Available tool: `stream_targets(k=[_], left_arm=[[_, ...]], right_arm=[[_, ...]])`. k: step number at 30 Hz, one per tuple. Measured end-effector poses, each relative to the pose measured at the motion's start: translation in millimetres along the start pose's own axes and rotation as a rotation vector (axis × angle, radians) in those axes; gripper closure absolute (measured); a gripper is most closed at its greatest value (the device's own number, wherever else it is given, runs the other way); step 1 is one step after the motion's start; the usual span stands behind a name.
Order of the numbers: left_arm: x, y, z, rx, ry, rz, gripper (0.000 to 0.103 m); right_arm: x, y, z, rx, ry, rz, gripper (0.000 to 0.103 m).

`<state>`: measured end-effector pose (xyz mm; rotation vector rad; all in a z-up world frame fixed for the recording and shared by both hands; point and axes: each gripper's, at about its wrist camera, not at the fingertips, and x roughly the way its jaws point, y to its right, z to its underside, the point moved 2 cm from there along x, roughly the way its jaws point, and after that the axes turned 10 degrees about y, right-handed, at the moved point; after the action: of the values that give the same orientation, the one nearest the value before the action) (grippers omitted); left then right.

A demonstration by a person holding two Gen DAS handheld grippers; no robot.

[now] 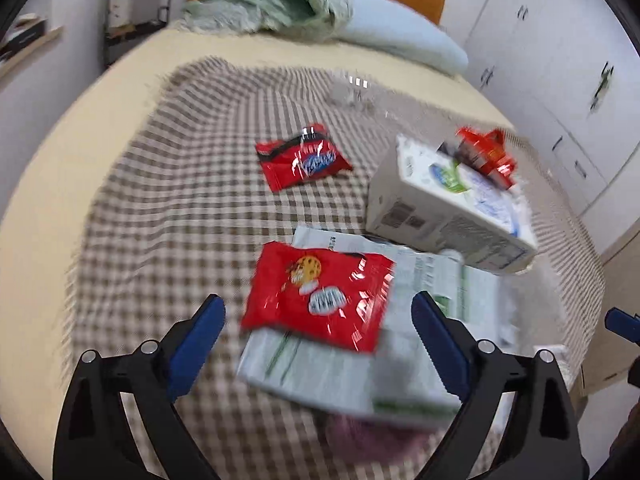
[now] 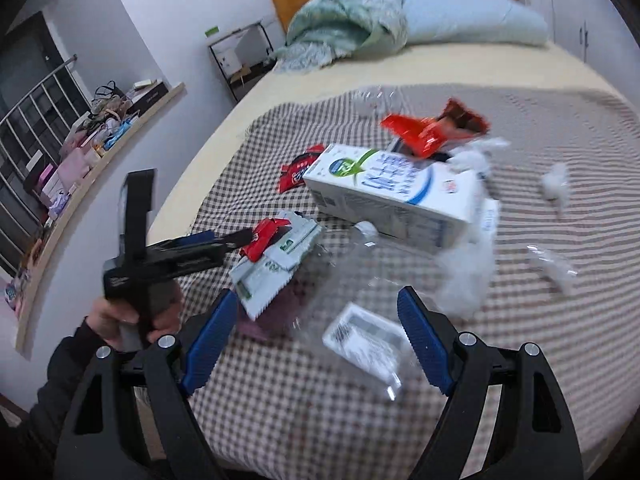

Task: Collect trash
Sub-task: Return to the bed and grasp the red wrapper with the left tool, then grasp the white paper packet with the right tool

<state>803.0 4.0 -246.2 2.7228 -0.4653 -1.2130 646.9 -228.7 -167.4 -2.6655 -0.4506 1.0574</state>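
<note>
Checked blanket [image 1: 168,184] on a bed [image 1: 72,152], wardrobes [image 1: 552,48] beside; both hand-held grippers [image 1: 318,322] [image 2: 316,316] gape empty

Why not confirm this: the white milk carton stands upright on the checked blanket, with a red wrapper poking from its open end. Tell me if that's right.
Not quite. The white milk carton lies on its side on the checked blanket, not upright; the right wrist view shows this. The red wrapper does sit at its open end.
</note>
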Motion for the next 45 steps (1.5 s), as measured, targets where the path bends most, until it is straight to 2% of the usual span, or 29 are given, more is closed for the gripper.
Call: stream_targets(k=[2,6,10,12,13,16,19,21,22,23,24,25,26,31,34,38,40,43,45], left_arm=[[22.7,-1.2,0.9,0.010,-0.047,0.028,0.011],[35.4,-4.3,7.7,0.011,-0.062,0.082,0.014],[42.5,-14.9,11.2,-0.062,-0.087,0.107,0.030],[38.4,-18.3,12.0,-0.076,-0.089,0.115,0.043],[36.3,-19.5,12.4,-0.080,-0.091,0.119,0.059],[22.8,-20.4,9.6,-0.092,-0.081,0.125,0.066],[6.7,-24.7,5.8,-0.094,-0.052,0.110,0.079],[-10.5,-28.7,3.5,-0.119,-0.012,0.098,0.082],[-17.0,-30.4,1.4,-0.133,0.001,0.093,0.083],[-27.4,-33.3,1.8,-0.155,0.020,0.087,0.084],[-38.2,-36.5,2.5,-0.176,0.036,0.080,0.085],[-48.5,-39.3,4.4,-0.193,0.050,0.074,0.085],[-59.3,-42.1,4.8,-0.213,0.068,0.062,0.086],[-117.5,-44.9,1.1,-0.275,0.137,0.016,0.086],[-150.8,-24.9,-5.0,-0.231,0.185,0.008,0.086],[-204.4,31.8,-11.8,-0.140,0.264,0.050,0.087],[-213.7,61.4,-14.5,-0.108,0.280,0.075,0.087],[-226.6,124.6,-9.5,-0.030,0.293,0.149,0.087],[-226.7,181.4,1.2,0.035,0.282,0.221,0.087]], right_arm=[[19.6,-2.1,-5.4,-0.003,-0.014,-0.009,0.025],[53.7,-8.9,-20.1,-0.022,-0.043,-0.043,0.025],[87.0,-4.7,-30.0,-0.001,-0.107,-0.061,0.025],[101.8,-4.9,-33.7,-0.008,-0.155,-0.066,0.025],[106.7,-4.9,-35.1,-0.012,-0.180,-0.076,0.025],[117.4,-4.8,-33.8,0.004,-0.280,-0.115,0.025],[118.1,-2.6,-31.1,0.032,-0.318,-0.152,0.025],[121.4,0.7,-27.7,0.082,-0.351,-0.188,0.025],[120.1,0.3,-27.8,0.090,-0.346,-0.199,0.037],[121.2,0.2,-29.2,0.094,-0.353,-0.206,0.068],[121.1,1.4,-29.0,0.108,-0.360,-0.204,0.087],[121.2,2.0,-29.6,0.127,-0.365,-0.195,0.096],[117.1,1.6,-30.0,0.136,-0.358,-0.198,0.099],[77.9,-8.6,-42.0,0.109,-0.263,-0.215,0.101],[26.7,-10.1,-59.0,0.093,-0.141,-0.222,0.102],[-65.2,22.9,-73.4,0.127,0.030,-0.212,0.102],[-110.5,49.1,-73.3,0.150,0.112,-0.179,0.102],[-187.5,104.5,-61.2,0.188,0.236,-0.088,0.102],[-237.0,149.6,-41.1,0.224,0.295,-0.002,0.102]])
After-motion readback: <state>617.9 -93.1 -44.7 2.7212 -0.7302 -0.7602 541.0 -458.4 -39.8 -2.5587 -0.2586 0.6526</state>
